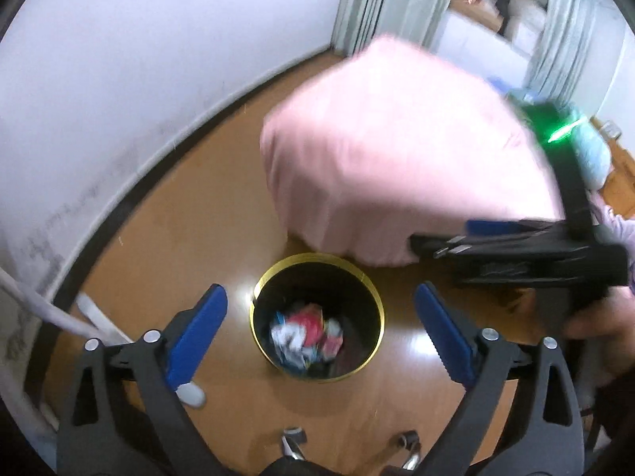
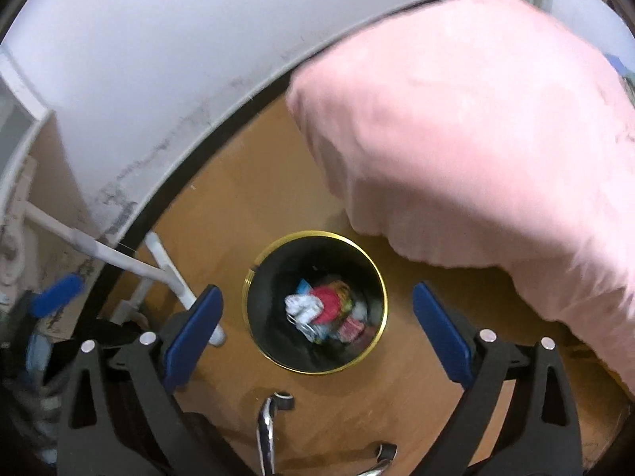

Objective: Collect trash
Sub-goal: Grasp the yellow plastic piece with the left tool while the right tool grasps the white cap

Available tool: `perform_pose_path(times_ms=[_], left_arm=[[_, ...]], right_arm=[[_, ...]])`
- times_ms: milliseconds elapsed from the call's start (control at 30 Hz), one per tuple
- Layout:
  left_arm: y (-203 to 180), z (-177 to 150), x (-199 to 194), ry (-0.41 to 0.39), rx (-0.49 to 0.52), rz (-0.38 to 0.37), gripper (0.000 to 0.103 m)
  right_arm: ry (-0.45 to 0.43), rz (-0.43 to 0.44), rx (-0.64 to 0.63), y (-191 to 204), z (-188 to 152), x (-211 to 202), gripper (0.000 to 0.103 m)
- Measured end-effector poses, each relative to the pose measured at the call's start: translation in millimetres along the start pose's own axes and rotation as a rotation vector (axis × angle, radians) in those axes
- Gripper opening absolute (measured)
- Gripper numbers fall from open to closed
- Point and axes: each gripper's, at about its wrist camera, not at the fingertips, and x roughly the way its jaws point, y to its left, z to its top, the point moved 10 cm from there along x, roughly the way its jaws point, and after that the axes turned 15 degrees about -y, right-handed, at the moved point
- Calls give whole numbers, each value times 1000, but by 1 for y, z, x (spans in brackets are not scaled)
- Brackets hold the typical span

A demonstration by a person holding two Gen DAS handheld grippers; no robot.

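A black waste bin with a gold rim (image 1: pixel 376 297) stands on the wooden floor, seen from above in both wrist views. Crumpled trash (image 1: pixel 305 333), white, red and blue wrappers, lies at its bottom. My left gripper (image 1: pixel 321 333) hangs above the bin, open, with nothing between its blue pads (image 1: pixel 198 333). My right gripper (image 2: pixel 317 329) also hovers over the bin (image 2: pixel 381 277) and its trash (image 2: pixel 325 309), open and empty. In the left wrist view the right gripper's black body (image 1: pixel 528 258) shows at the right, held by a hand.
A pink cover (image 2: pixel 476 119) drapes over furniture right behind the bin and overhangs it. White stand legs (image 2: pixel 170 273) lie left of the bin along the white wall. Chrome chair legs with castors (image 2: pixel 270 416) sit in front of it. Wooden floor surrounds the bin.
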Motion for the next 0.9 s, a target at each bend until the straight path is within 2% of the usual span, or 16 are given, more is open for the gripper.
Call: perform_pose_path(times_ms=[100, 167, 267, 400, 533, 567, 667, 733, 867, 900], left_arm=[[13, 40, -61, -83, -4, 17, 96], [37, 59, -103, -134, 7, 77, 96], [102, 66, -168, -176, -5, 215, 96], [227, 39, -266, -159, -127, 462, 96], [322, -3, -356, -145, -247, 684, 96], [345, -17, -384, -142, -275, 742, 96], [382, -45, -435, -128, -299, 843, 96], [405, -65, -467, -111, -292, 904, 96], [435, -90, -494, -74, -321, 939, 96], [441, -94, -497, -69, -328, 936, 96]], right_arm=[[-54, 66, -76, 43, 27, -27, 94], [-95, 122, -150, 88, 45, -42, 96], [-129, 263, -250, 178, 62, -59, 96], [-133, 501, -430, 333, 60, -81, 96], [-72, 755, -591, 496, 30, -104, 96], [-58, 789, -617, 525, 22, -108, 96], [-3, 855, -695, 616, -3, -107, 96], [37, 867, -728, 656, -18, -99, 96], [74, 813, -814, 710, -46, -78, 93], [84, 805, -822, 713, -49, -75, 88]])
